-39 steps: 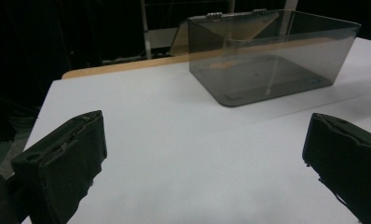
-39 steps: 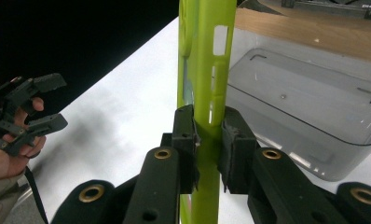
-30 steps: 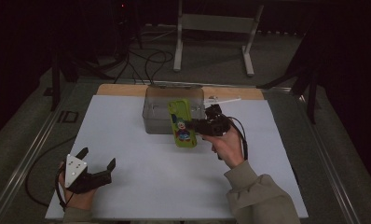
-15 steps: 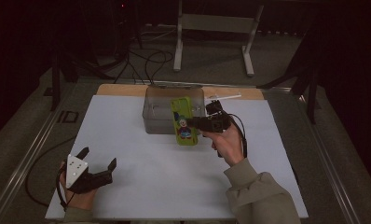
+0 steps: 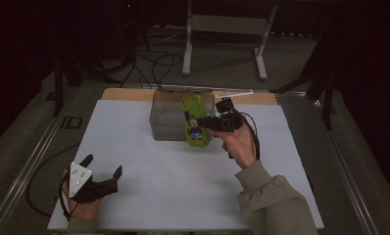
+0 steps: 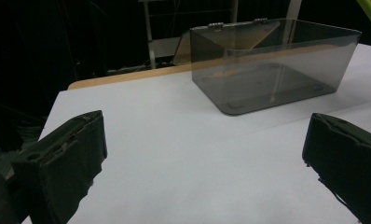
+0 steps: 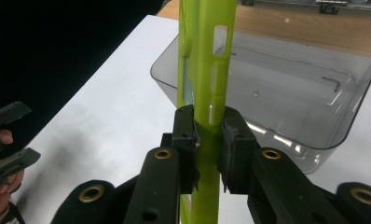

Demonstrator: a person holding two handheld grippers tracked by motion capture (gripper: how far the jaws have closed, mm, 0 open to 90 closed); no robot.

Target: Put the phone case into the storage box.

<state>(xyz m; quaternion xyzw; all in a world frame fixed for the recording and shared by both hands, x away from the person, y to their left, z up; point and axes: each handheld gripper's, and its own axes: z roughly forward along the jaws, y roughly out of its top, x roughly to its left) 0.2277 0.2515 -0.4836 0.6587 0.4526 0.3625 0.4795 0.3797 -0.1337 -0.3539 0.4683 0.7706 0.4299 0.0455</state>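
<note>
A lime-green phone case [image 5: 195,122] with a cartoon picture on it hangs upright in front of a clear grey plastic box [image 5: 166,116], pinched along its edge by my right gripper [image 5: 208,123], which is shut on it. In the right gripper view the case [image 7: 207,65] stands on edge between the pads [image 7: 189,135], above the box's near rim [image 7: 249,123]. My left gripper [image 5: 103,166] rests open near the table's front left corner, nothing between its fingers [image 6: 62,158]. The box [image 6: 272,74] lies ahead of it, empty.
The white table sheet [image 5: 144,166] spreads between the two hands. A wooden strip [image 5: 129,94] runs along the far edge behind the box. Metal stand legs [image 5: 188,39] and cables [image 5: 154,61] lie on the dark floor beyond.
My right gripper has raised the green case and turned it more upright by the box's right front corner. The left gripper has stayed put.
</note>
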